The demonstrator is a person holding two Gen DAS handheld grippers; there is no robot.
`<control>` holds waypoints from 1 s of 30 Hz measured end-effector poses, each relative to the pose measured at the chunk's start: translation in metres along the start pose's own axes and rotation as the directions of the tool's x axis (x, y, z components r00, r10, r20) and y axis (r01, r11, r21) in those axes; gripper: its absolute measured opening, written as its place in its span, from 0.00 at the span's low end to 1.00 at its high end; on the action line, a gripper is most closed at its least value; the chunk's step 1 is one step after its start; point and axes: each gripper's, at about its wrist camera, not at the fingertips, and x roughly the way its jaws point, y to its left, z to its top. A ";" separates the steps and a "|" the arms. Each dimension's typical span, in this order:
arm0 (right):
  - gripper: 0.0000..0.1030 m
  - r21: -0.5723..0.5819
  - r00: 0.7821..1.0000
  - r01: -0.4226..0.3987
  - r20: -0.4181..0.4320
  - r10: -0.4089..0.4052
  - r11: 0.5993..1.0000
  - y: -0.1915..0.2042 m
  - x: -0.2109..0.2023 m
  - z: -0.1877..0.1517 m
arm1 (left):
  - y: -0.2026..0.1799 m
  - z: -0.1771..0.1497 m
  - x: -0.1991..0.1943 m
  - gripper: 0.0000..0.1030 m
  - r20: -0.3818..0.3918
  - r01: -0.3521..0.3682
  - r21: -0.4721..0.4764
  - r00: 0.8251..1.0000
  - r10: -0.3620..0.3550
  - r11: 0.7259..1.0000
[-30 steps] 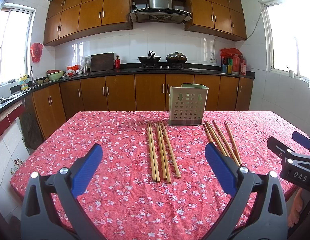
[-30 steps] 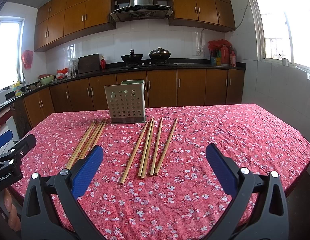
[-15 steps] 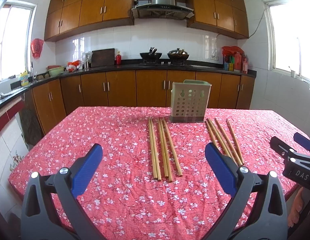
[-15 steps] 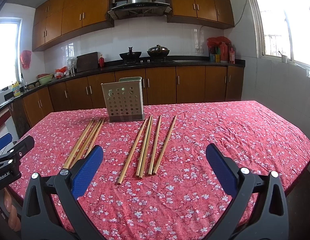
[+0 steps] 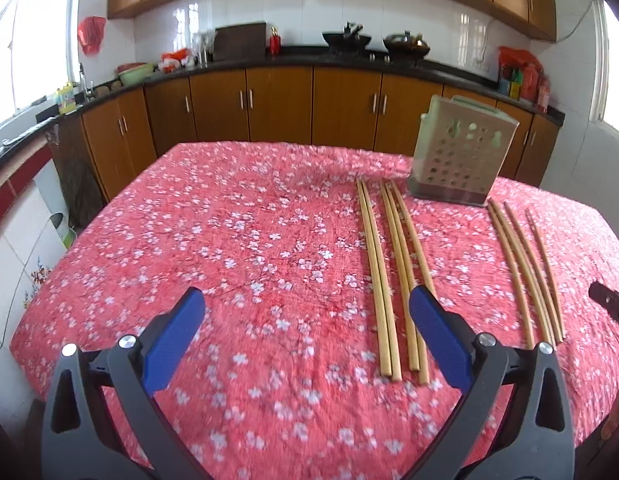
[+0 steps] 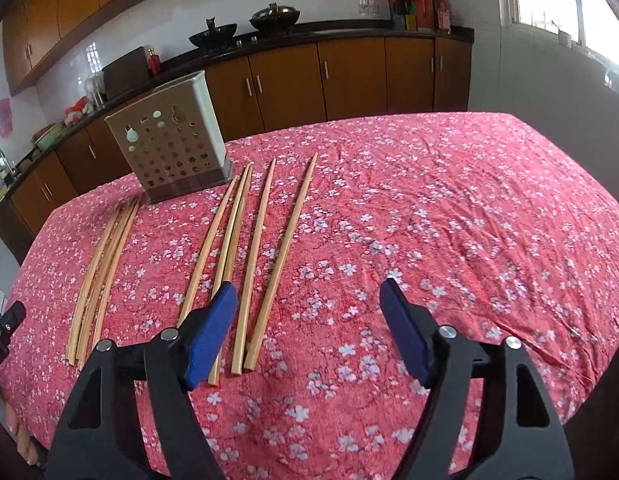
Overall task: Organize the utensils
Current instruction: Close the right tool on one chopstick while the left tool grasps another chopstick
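Note:
Two groups of long wooden chopsticks lie on the red floral tablecloth (image 5: pixel 229 240). The left group (image 5: pixel 383 272) (image 6: pixel 105 264) lies by my left gripper (image 5: pixel 305 312), which is open and empty, its right pad over the group's near ends. The right group (image 5: pixel 525 272) (image 6: pixel 245 248) lies by my right gripper (image 6: pixel 309 300), which is open and empty, its left pad over that group's near ends. A perforated metal utensil holder (image 5: pixel 461 160) (image 6: pixel 173 152) stands upright beyond both groups.
The table edge runs close below both grippers. Wooden cabinets and a dark counter (image 5: pixel 269 80) with woks and bottles lie behind the table. The other gripper's tip shows at the frame edges in the left wrist view (image 5: pixel 611 306) and the right wrist view (image 6: pixel 5 324).
Both grippers have tilted down and moved forward over the table toward the near ends of the chopsticks. Both stay open. The chopsticks and holder have not moved.

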 end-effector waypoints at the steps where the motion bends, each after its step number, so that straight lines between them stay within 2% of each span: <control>1: 0.64 0.002 1.000 0.000 -0.012 0.000 1.000 0.001 0.007 0.003 | -0.002 0.002 0.006 0.96 -0.010 -0.003 0.014 1.000 0.004 1.000; 7: 0.56 0.004 0.994 -0.008 -0.106 0.008 1.000 0.011 0.048 0.016 | -0.019 0.011 0.033 0.90 -0.069 0.009 0.076 0.998 -0.004 0.997; 9: 0.45 -0.007 0.989 0.000 -0.148 -0.001 1.000 0.011 0.062 0.016 | -0.022 0.013 0.040 0.83 -0.085 0.020 0.088 0.996 -0.013 0.996; 10: 0.39 -0.020 0.990 0.007 -0.138 -0.010 1.000 0.012 0.064 0.014 | -0.023 0.014 0.043 0.79 -0.097 0.031 0.089 0.995 -0.022 0.996; 11: 0.26 -0.036 0.992 0.008 -0.123 -0.012 0.999 0.013 0.064 0.013 | -0.023 0.015 0.046 0.74 -0.113 0.051 0.083 0.993 -0.041 0.995; 12: 0.23 -0.043 0.992 0.007 -0.126 -0.012 0.999 0.010 0.063 0.012 | -0.023 0.015 0.049 0.71 -0.126 0.070 0.074 0.990 -0.060 0.995; 13: 0.10 -0.045 0.993 0.023 -0.118 -0.028 0.999 0.007 0.062 0.011 | -0.022 0.016 0.053 0.66 -0.138 0.084 0.064 0.988 -0.075 0.994; 14: 0.08 -0.031 0.993 0.029 -0.110 -0.032 0.999 0.002 0.061 0.011 | -0.021 0.016 0.056 0.59 -0.157 0.108 0.047 0.983 -0.100 0.993; 17: 0.08 0.027 0.993 0.035 -0.110 -0.032 0.999 -0.013 0.061 0.014 | -0.020 0.016 0.068 0.42 -0.205 0.160 0.011 0.967 -0.154 0.987; 19: 0.08 0.034 0.994 0.025 -0.109 -0.021 0.999 -0.016 0.060 0.013 | -0.022 0.015 0.072 0.35 -0.225 0.178 0.005 0.959 -0.173 0.984; 24: 0.08 0.010 0.994 0.028 -0.105 -0.027 1.000 -0.017 0.056 0.017 | -0.027 0.014 0.075 0.24 -0.246 0.216 0.019 0.947 -0.205 0.976; 26: 0.08 0.005 0.994 0.026 -0.106 -0.025 1.000 -0.015 0.059 0.020 | -0.030 0.015 0.076 0.17 -0.253 0.212 0.042 0.948 -0.194 0.976; 30: 0.08 -0.021 0.994 0.033 -0.106 -0.035 0.999 -0.009 0.071 0.024 | -0.035 0.017 0.085 0.10 -0.268 0.170 0.109 0.954 -0.135 0.979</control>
